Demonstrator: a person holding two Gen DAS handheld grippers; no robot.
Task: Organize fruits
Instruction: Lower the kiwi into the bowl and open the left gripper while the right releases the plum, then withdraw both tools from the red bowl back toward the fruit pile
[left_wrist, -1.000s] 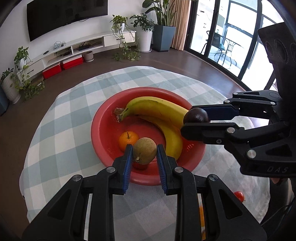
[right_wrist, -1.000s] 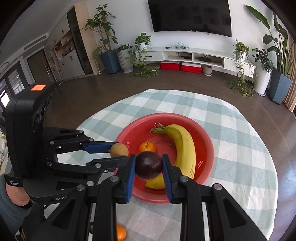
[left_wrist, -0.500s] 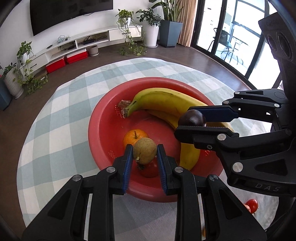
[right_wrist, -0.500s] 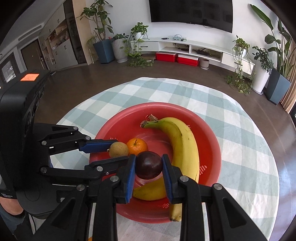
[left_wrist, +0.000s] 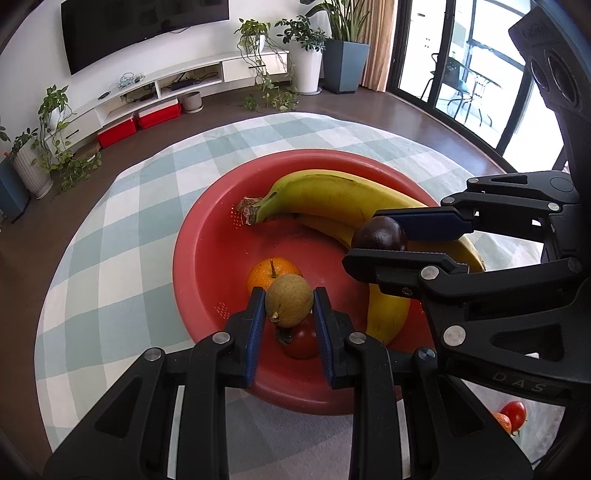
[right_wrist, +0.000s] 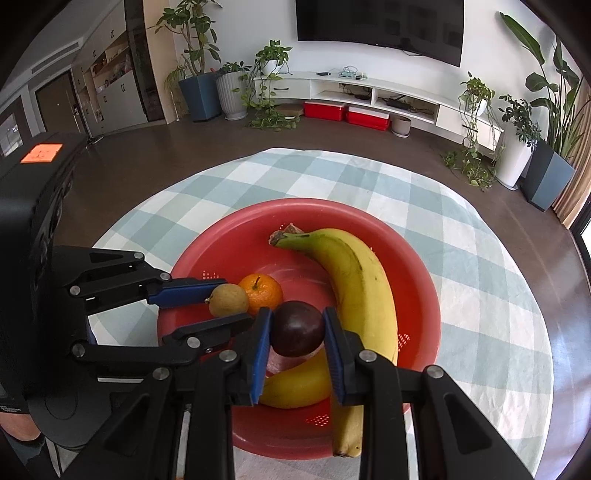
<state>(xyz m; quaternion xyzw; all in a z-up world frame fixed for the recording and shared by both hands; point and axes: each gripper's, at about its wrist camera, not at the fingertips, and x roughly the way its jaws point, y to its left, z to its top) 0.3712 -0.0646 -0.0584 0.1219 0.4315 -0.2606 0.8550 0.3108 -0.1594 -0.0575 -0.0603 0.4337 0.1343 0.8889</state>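
Sunlit living-room floor surrounds a round surface (left_wrist: 122, 236) covered by a pale green and white checked cloth; a television, a low white shelf with red boxes and many potted plants line the far wall. At the middle of the surface sits a red bowl (left_wrist: 207, 236). Inside it lie two bananas (left_wrist: 332, 199), their stems toward 10 o'clock in the left wrist view, an orange (left_wrist: 264, 271) at about the bowl's centre, and a red tomato (left_wrist: 301, 341) toward 6 o'clock near the front wall.

Over the bowl, the left gripper (left_wrist: 289, 301) has its fingers (left_wrist: 256, 314) clenched on a small tan round fruit (left_wrist: 289, 300), which hangs just above the tomato and in front of the orange. From the right wrist view the same tan fruit (right_wrist: 228, 300) sits at 9 o'clock of the orange (right_wrist: 263, 291), touching it in the picture.

Coming in from 3 o'clock in the left wrist view, the right gripper (right_wrist: 298, 330) has its fingers (right_wrist: 260, 339) clenched on a dark purple round fruit (right_wrist: 298, 328). That fruit (left_wrist: 379, 234) hangs over the bananas (right_wrist: 354, 291) on the right side of the bowl (right_wrist: 229, 243).

Outside the bowl, at 5 o'clock in the left wrist view, a second tomato (left_wrist: 514, 412) and part of an orange-coloured fruit (left_wrist: 503, 421) lie on the cloth, half hidden behind the right gripper's body.
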